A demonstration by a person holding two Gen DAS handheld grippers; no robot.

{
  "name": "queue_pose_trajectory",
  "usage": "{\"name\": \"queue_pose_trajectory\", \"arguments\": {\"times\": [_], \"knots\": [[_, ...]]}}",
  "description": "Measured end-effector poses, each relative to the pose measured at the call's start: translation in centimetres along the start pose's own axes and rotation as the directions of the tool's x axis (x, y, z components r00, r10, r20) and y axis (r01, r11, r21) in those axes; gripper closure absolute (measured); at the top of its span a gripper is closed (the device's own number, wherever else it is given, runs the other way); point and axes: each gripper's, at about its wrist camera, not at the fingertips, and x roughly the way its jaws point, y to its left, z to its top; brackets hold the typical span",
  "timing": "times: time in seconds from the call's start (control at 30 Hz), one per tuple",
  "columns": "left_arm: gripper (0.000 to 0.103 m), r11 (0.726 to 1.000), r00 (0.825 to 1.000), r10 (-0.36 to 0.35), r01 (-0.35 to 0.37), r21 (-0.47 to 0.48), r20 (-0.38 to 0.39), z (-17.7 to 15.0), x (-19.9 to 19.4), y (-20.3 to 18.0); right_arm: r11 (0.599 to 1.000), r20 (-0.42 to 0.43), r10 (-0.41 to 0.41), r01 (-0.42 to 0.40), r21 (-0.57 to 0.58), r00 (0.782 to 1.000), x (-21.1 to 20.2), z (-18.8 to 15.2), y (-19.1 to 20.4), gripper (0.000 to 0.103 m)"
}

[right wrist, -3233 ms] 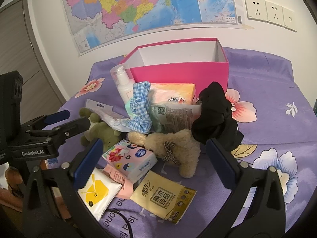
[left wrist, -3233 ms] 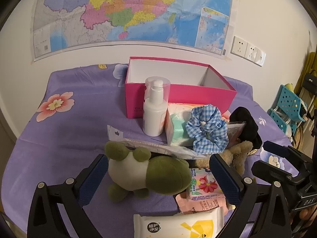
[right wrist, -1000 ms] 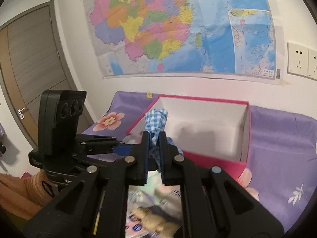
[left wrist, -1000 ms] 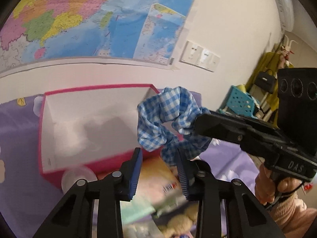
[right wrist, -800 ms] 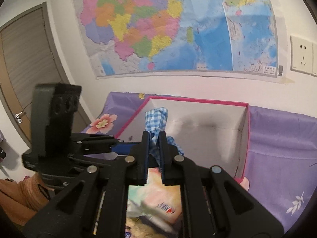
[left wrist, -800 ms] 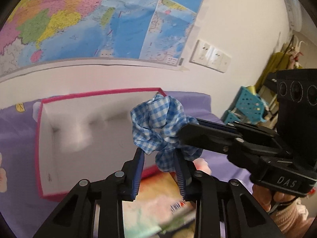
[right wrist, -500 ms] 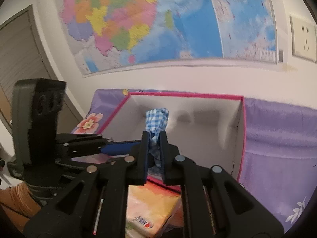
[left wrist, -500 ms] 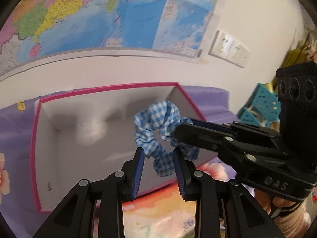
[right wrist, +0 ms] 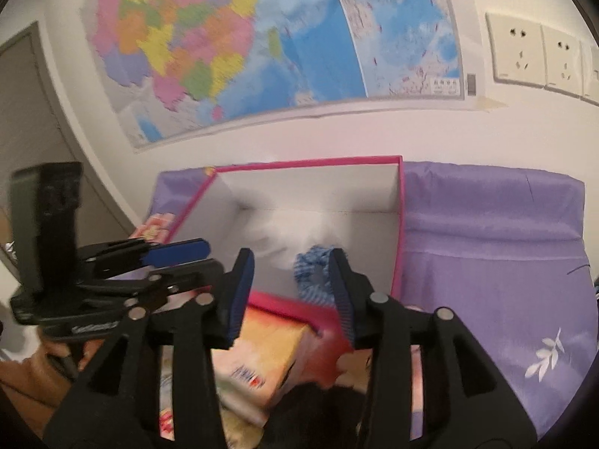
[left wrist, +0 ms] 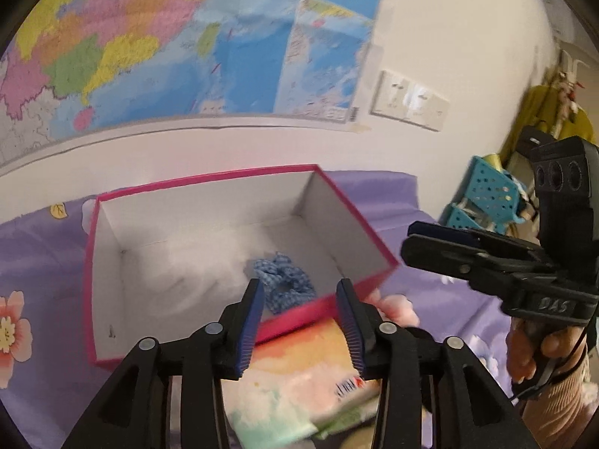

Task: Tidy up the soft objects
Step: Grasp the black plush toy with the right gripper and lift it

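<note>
The blue checked scrunchie (left wrist: 286, 281) lies on the floor of the pink box (left wrist: 90, 280), near its front right corner. It also shows in the right wrist view (right wrist: 312, 267) inside the same box (right wrist: 400, 224). My left gripper (left wrist: 299, 321) is open and empty, above the box's front wall. My right gripper (right wrist: 292, 295) is open and empty, also over the front wall. The right gripper shows in the left wrist view (left wrist: 468, 250) to the right of the box. The left gripper shows in the right wrist view (right wrist: 149, 262) to the left.
An orange and green tissue pack (left wrist: 307, 374) lies in front of the box, also in the right wrist view (right wrist: 258, 359). A black soft item (right wrist: 318, 408) lies below the right gripper. The purple flowered cloth (right wrist: 505, 262) covers the table. A map (left wrist: 187, 45) hangs on the wall behind.
Both grippers were shut on the scrunchie and held it over the box. Both have opened and the scrunchie has dropped onto the box floor.
</note>
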Motion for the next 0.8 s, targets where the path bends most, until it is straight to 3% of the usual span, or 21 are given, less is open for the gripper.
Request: {"name": "queue_pose_trajectory", "arguments": {"times": [0.17, 0.3, 0.5, 0.67, 0.77, 0.8], "knots": [[0.058, 0.999, 1.0, -0.022, 0.022, 0.033, 0.007, -1.5, -1.7, -1.1, 1.0, 0.013, 0.016, -0.016, -0.009, 1.0, -3.0, -1.6, 1.2, 0.052], [0.057, 0.997, 0.999, -0.044, 0.044, 0.058, 0.004, -2.7, -2.4, -2.1, 0.999, -0.013, 0.008, -0.009, -0.032, 1.0, -4.3, -4.1, 1.8, 0.041], [0.057, 0.996, 0.998, -0.066, 0.067, 0.066, -0.026, -4.5, -2.3, -3.2, 0.998, -0.116, -0.057, 0.055, -0.018, 0.992, -2.7, -7.8, 1.4, 0.039], [0.057, 0.994, 0.995, -0.081, 0.084, 0.064, -0.05, -5.6, -2.1, -3.6, 0.996, -0.144, -0.09, 0.09, -0.003, 0.985, -1.3, -8.7, 0.5, 0.039], [0.057, 0.994, 0.994, -0.09, 0.094, 0.058, -0.058, -6.0, -2.2, -3.7, 0.996, -0.155, -0.086, 0.089, 0.013, 0.984, -0.8, -9.0, -0.2, 0.054], [0.057, 0.994, 0.994, -0.091, 0.095, 0.057, -0.06, -6.2, -2.2, -3.7, 0.996, -0.16, -0.078, 0.084, 0.03, 0.984, -0.8, -9.0, -0.5, 0.067]]}}
